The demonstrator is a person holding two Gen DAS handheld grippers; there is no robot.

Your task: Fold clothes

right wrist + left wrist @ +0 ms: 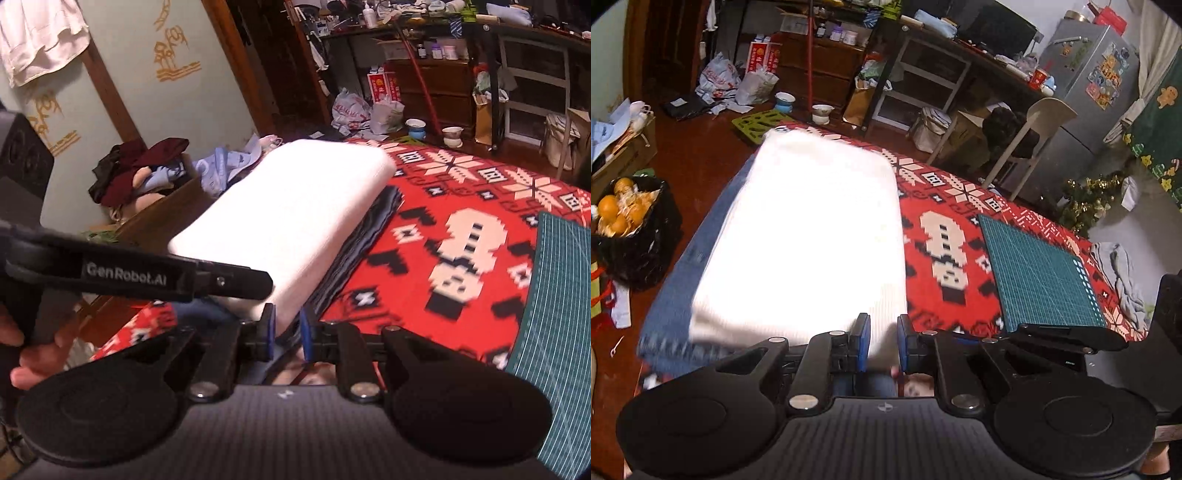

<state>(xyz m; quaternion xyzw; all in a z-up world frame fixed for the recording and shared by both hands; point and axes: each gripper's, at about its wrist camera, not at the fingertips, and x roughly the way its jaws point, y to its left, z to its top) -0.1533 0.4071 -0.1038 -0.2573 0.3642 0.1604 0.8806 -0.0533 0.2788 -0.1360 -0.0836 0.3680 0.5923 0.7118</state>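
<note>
Two grippers: left gripper [882,343] and right gripper [287,334] each pinch the near edge of the white garment [812,236].
Location: folded, atop a blue denim piece [679,280], on the red patterned cloth [945,236].
Handling: likely soft, light, floppy; grip edges.
Long axis: runs away from the cameras.

White garment [809,236] overexposed; folds perhaps unreadable.
</note>
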